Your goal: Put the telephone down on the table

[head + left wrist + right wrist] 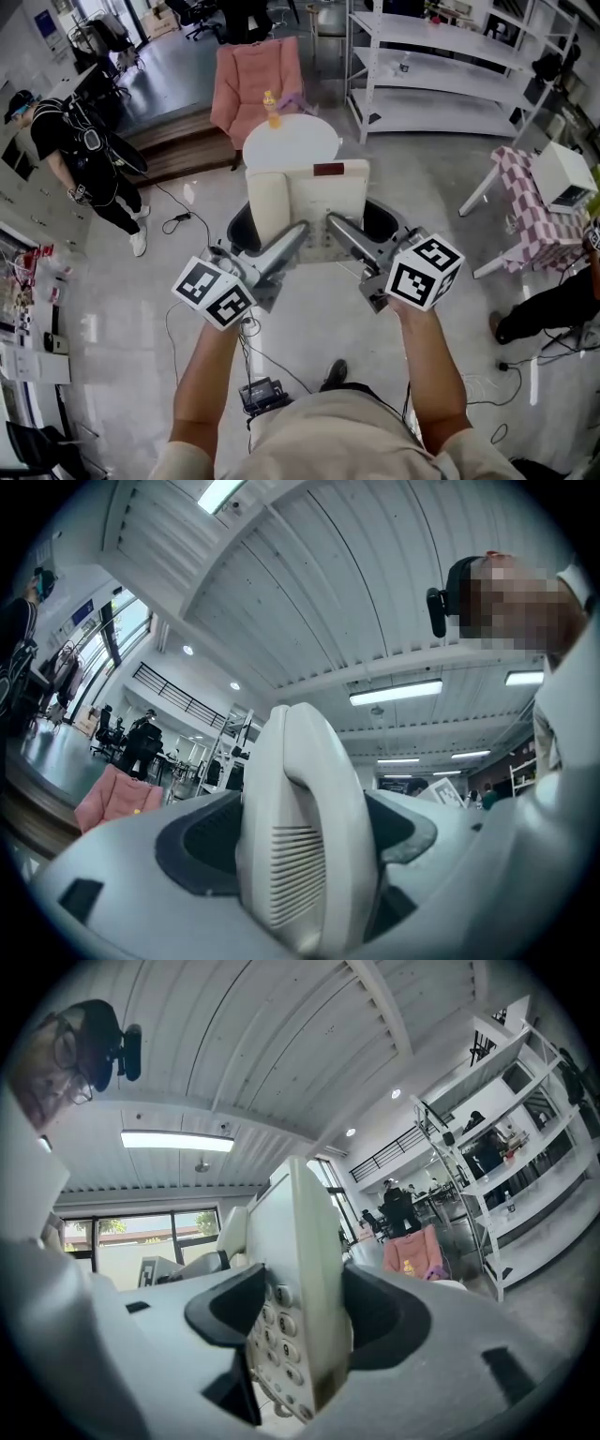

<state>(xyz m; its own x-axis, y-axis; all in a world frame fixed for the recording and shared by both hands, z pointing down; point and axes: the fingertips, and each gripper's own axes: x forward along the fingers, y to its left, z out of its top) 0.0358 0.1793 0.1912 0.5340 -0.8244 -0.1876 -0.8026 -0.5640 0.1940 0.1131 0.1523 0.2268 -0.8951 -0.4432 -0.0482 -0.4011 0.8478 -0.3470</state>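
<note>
while l tongs [305, 855] pinch its handset [265, 202], r tongs [298, 1330] pinch the telephone [328, 199] by keypad [274, 1327].

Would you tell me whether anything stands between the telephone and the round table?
Nothing visible does. The telephone hangs just before the round table; an orange bottle and a purple item sit at its far rim, off the path.

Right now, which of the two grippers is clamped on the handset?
The left gripper: its jaws clamp the handset at the slotted end, while the right gripper grips the telephone by its keypad side.
</note>
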